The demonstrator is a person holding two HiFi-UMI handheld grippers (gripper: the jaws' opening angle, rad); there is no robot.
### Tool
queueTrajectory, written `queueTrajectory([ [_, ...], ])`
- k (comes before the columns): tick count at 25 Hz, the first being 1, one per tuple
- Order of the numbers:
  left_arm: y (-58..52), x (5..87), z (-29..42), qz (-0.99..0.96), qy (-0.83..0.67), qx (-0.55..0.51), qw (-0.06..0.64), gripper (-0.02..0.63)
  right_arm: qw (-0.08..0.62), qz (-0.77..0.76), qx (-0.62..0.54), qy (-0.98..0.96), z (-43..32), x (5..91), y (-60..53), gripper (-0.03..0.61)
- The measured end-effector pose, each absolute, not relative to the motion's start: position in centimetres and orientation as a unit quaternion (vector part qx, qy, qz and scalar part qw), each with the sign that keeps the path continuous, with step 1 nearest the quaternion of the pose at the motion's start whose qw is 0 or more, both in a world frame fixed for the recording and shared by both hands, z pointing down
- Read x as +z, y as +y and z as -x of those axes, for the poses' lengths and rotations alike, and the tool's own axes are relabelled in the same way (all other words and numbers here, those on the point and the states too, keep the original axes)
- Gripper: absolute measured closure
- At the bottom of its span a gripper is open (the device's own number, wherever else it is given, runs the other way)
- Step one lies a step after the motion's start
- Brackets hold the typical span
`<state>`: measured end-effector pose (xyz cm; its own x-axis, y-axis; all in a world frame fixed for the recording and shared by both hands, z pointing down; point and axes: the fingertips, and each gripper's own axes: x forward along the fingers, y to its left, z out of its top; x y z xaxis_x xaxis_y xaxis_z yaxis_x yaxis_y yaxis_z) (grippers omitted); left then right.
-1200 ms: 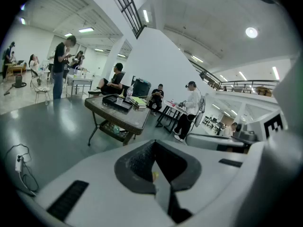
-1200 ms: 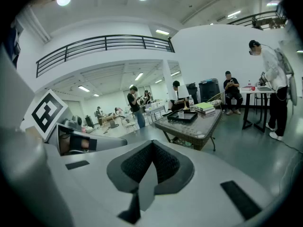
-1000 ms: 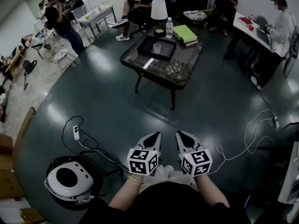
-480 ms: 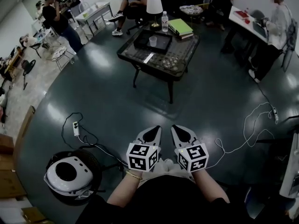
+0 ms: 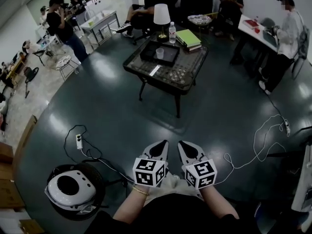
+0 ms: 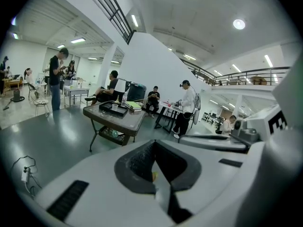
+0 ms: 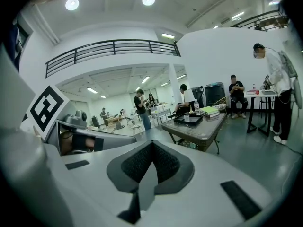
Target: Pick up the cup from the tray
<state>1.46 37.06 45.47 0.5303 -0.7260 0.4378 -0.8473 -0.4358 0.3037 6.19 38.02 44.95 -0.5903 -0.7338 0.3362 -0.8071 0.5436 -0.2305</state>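
Note:
A pale cup (image 5: 160, 53) stands in a black tray (image 5: 148, 56) on a dark low table (image 5: 187, 80), far ahead of me across the floor. In the gripper views the cup (image 6: 114, 106) (image 7: 186, 118) is small and distant. My left gripper (image 5: 162, 145) and right gripper (image 5: 182, 145) are held side by side close to my body, well short of the table. Both are shut with nothing between the jaws.
On the table stand a white lamp (image 5: 161, 15), a water bottle (image 5: 171, 32) and stacked books (image 5: 188, 38). A power strip (image 5: 79, 141) and cables lie on the floor at left, a round white device (image 5: 69, 188) near my left. Several people stand and sit around the room.
The table has shifted slightly in the head view as my head moved. Both grippers stay shut, side by side, drifting a little lower in the frame.

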Motion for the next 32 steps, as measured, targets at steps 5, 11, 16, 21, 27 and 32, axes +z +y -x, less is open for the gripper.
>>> queueTrajectory([
  [5, 35.9, 46.2, -1.0, -0.830, -0.475, 0.120, 0.267, 0.604, 0.110, -0.430, 0.190, -0.876, -5.5, 45.4, 37.1, 0.568],
  [11, 31.5, 46.6, -0.1, -0.833, -0.474, 0.125, 0.255, 0.604, 0.108, -0.433, 0.191, -0.874, -4.7, 46.3, 32.7, 0.568],
  [16, 26.0, 46.4, 1.7, -0.830, -0.481, 0.116, 0.256, 0.604, 0.116, -0.430, 0.180, -0.877, -3.2, 45.9, 27.1, 0.568],
  [21, 21.1, 47.0, 3.5, -0.830, -0.480, 0.121, 0.258, 0.604, 0.113, -0.435, 0.179, -0.875, -1.6, 46.1, 21.7, 0.568],
  [27, 15.3, 46.6, 5.6, -0.834, -0.471, 0.128, 0.257, 0.604, 0.119, -0.441, 0.177, -0.872, 0.7, 45.5, 15.7, 0.568],
  [32, 10.8, 45.8, 7.4, -0.840, -0.460, 0.129, 0.257, 0.604, 0.120, -0.449, 0.176, -0.868, 2.5, 44.8, 11.4, 0.568],
])
